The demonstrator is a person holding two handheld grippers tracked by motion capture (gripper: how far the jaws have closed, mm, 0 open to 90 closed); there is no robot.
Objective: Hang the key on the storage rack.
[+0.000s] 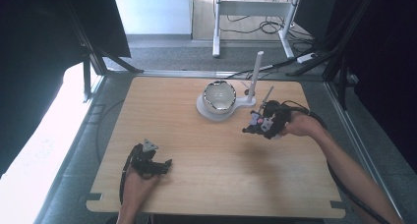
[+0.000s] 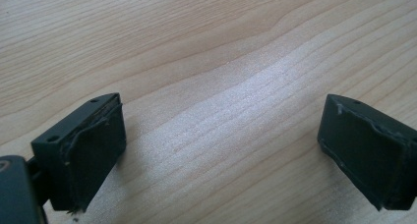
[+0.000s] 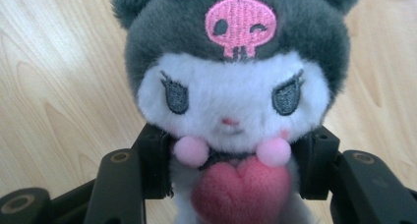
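A plush toy (image 3: 231,94) with a dark grey hood, a pink skull badge, a white face and a pink heart on its chest sits between the jaws of my right gripper (image 3: 231,165), which is shut on its body. From above, the right gripper (image 1: 260,123) holds the plush toy (image 1: 254,120) in the air, just right of a white stand (image 1: 204,108) carrying a shiny bowl (image 1: 220,96). My left gripper (image 1: 164,166) rests near the table's front left; its jaws stand wide open over bare wood, as the left gripper view (image 2: 221,150) shows.
A white upright post (image 1: 254,76) rises from the stand's right side. The wooden table (image 1: 187,150) has dark frame rails along both sides. A white desk frame (image 1: 246,10) and cables lie on the floor beyond the far edge.
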